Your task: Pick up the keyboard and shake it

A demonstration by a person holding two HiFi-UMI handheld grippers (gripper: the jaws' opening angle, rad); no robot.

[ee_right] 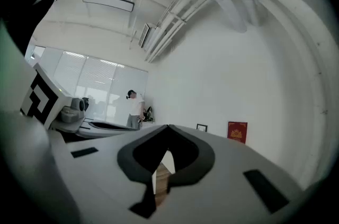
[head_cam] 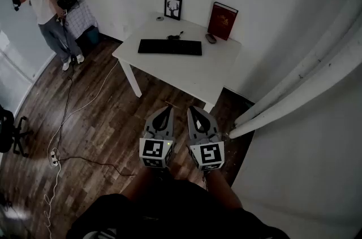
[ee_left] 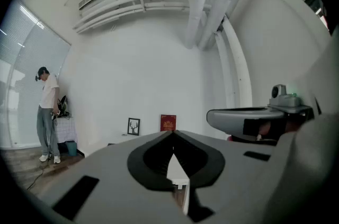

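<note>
Nearest the person's body, over the dark wooden plank floor (head_cam: 102, 119), the left gripper (head_cam: 167, 108) and the right gripper (head_cam: 191, 109) hang side by side; each gripper's own view shows its grey jaws pressed together with nothing between them; both are well apart from the white rectangular table (head_cam: 186, 78) beyond them; only the head view shows the flat black keyboard (head_cam: 169, 47), which lies untouched on the tabletop toward its far side; behind it a black-framed deer picture (head_cam: 173, 8) and a dark red book (head_cam: 222, 21) lean against the white wall; the gripper views show those two as well, and add white ceiling pipes (ee_left: 206, 0) and windows with blinds (ee_right: 90, 77); a person in a white shirt (head_cam: 48, 14) stands in the far corner.
</note>
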